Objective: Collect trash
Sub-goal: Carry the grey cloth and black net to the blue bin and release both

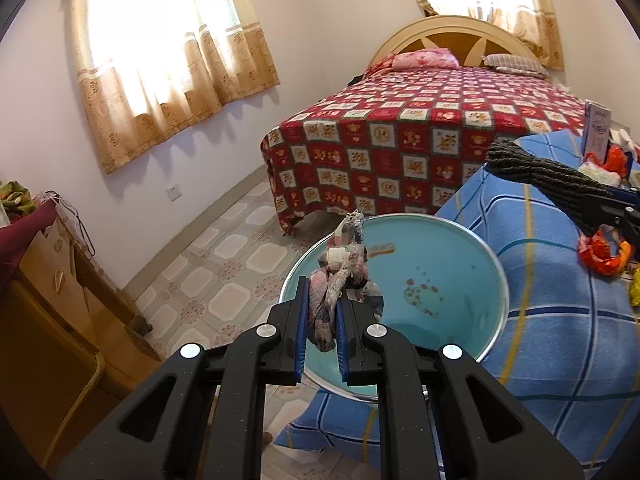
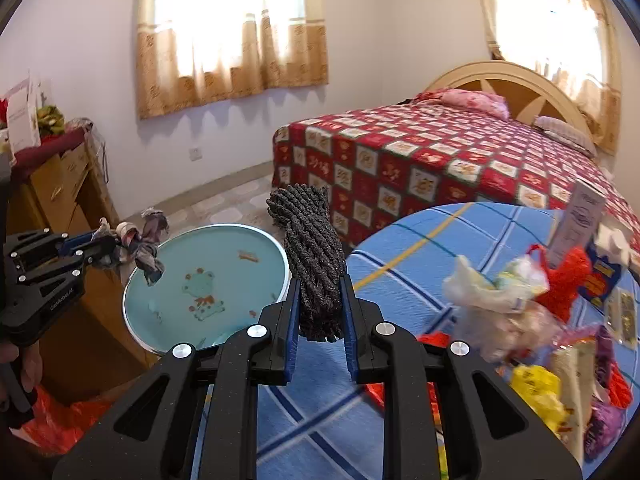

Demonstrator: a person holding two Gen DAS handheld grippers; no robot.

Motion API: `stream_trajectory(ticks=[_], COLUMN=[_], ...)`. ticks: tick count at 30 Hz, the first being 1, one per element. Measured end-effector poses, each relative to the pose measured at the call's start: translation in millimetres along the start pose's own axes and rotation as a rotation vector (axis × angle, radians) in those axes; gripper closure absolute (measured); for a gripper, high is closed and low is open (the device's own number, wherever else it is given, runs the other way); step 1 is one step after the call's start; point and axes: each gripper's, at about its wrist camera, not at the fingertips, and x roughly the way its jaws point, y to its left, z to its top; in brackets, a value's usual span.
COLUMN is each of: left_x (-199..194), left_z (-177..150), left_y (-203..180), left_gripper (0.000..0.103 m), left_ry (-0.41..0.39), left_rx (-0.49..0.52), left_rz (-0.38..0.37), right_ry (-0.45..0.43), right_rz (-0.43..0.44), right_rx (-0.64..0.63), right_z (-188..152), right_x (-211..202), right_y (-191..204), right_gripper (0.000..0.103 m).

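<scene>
Gripping a crumpled patterned rag (image 1: 340,280) between its blue pads, the left gripper (image 1: 322,340) fills the lower centre of the left wrist view, jaws closed on the cloth. The rag stands up over a round light-blue basin (image 1: 440,264) with a metal rim, which sits at the centre of the frame against a surface covered in a blue checked cloth (image 1: 560,320). At the right edge, the right gripper (image 1: 616,212) reaches in holding a dark grey rope bundle (image 1: 536,168), with orange wrappers (image 1: 604,252) just below it. A bed with a red patterned cover (image 1: 420,128) occupies the upper right.

From the right wrist view, the right gripper (image 2: 320,320) sits at lower centre, jaws clamped on the rope bundle (image 2: 312,256), which rises upright between the pads. The basin (image 2: 208,280) lies left of centre, a cartoon print on its bottom. At the left edge the left gripper (image 2: 104,248) holds the rag (image 2: 140,248) over the basin's rim. A heap of plastic bags and wrappers (image 2: 520,320) lies on the blue checked cloth (image 2: 400,248) at right.
</scene>
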Motion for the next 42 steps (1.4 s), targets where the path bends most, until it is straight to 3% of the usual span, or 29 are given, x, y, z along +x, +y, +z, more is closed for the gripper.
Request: stream_trajectory(ticks=[13,30,32,34,36,38,42], left_x=[11.6,10.9,9.1,7.1,5.1,4.0,1.8], left_z=[-4.0,-4.0,-4.3,-4.4,-4.2,-4.5,-5.1], left_y=[9.0,10.9,9.6,7.5,5.9,3.7,1.4], left_gripper=[0.091,0.088,0.083,0.064,0.055,0.054,0.04], left_ry=[0.032,0.037,0.033,0.024,0.014,0.013,0.007], left_rx=[-0.011,-0.018,-0.016,-0.015,-0.014,-0.011,-0.014], left_rz=[0.025,0.004,0.0,-0.001,-0.002,-0.009,-0.009], right_ry=[0.05,0.068,0.076,0.066,0.063,0.063,0.053], right_rz=[0.046,0.074,0.088,0.093,0.099,0.095,0.083], right_rx=[-0.08,-0.11,-0.112,-0.113,-0.103,-0.094,-0.068], right_z=[3.9,2.4,2.4,2.0,1.6,0.4,-1.3], right_x=[34.9,44.0,45.9,45.2,44.6,43.2,32.3], right_y=[28.5,39.6,41.1,42.4,41.5,39.4,32.2], right_gripper=[0.083,0.082,0.079,0.063,0.057,0.054,0.048])
